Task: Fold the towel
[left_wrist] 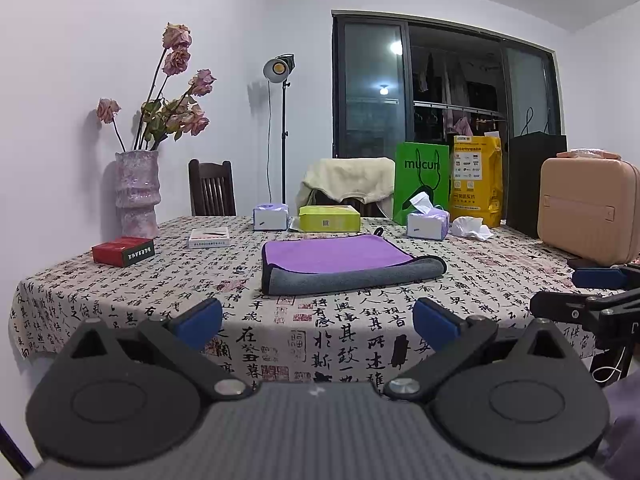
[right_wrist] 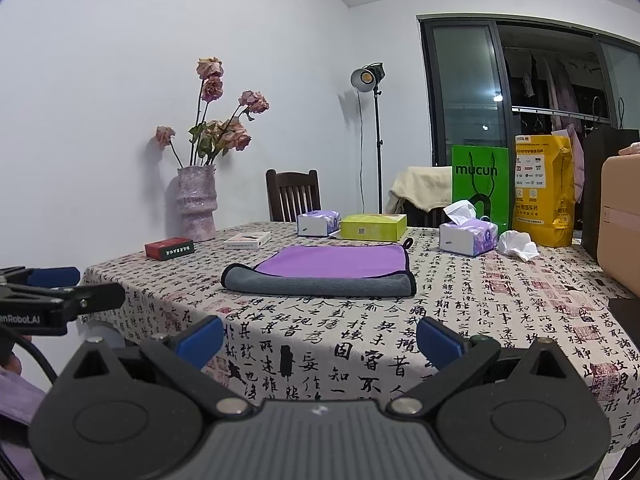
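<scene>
A purple towel (left_wrist: 336,256) with a grey underside lies on the table's patterned cloth (left_wrist: 360,320), its near edge rolled over so the grey side shows. It also shows in the right wrist view (right_wrist: 328,262). My left gripper (left_wrist: 318,320) is open and empty, held back from the table's near edge, short of the towel. My right gripper (right_wrist: 320,340) is open and empty, also short of the towel. Each gripper appears at the edge of the other's view: the right gripper (left_wrist: 588,296) and the left gripper (right_wrist: 60,288).
Behind the towel stand two tissue packs (left_wrist: 271,217) (left_wrist: 427,222), a yellow-green box (left_wrist: 330,217), a crumpled tissue (left_wrist: 472,227), a green bag (left_wrist: 422,178) and a yellow bag (left_wrist: 476,180). A vase of dried roses (left_wrist: 137,194), a red box (left_wrist: 123,251) and a white box (left_wrist: 209,237) stand at left; a pink case (left_wrist: 588,212) at right.
</scene>
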`<state>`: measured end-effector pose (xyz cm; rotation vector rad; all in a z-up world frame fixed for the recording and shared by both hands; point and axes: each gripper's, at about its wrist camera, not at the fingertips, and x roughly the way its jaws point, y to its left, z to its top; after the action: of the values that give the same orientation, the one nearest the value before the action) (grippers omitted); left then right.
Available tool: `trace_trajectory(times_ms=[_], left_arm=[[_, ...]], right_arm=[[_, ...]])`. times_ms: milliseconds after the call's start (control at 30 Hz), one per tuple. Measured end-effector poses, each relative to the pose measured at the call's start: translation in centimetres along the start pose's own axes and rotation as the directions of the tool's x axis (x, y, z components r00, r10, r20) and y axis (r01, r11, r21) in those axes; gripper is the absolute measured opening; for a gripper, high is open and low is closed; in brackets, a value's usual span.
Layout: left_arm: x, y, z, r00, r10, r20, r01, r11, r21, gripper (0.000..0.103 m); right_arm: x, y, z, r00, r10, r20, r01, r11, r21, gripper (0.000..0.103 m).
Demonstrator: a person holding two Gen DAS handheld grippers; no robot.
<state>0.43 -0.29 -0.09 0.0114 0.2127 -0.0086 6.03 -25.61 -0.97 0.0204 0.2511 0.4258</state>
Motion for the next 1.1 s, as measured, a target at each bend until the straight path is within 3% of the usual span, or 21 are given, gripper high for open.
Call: trace_trajectory(times_ms=[367,567,1100], left_arm=[[1.1,0.3,0.0,1.0,0.018,-0.005,-0.018,1.0,0.001,0.103],[3.4,0.7,0.4,0.999,0.039,0.027,-0.039,0.999,0.015,0.103],[8.7,0.6,0.2,0.993,0.112,-0.049,-0.111,0.994,0.021,0.103]], right_arm=[[0.4,-0.5,-0.3,1.0,-0.007,0.021,0.007,1.0,0.008,0.103],[1.8,-3.0,-0.2,0.996,-0.054,0.065,0.048,0.995,0.083,0.103],[8.0,-6.8,1.4,0.998,-0.031,0.045,0.03,0.999,0.041,0.103]])
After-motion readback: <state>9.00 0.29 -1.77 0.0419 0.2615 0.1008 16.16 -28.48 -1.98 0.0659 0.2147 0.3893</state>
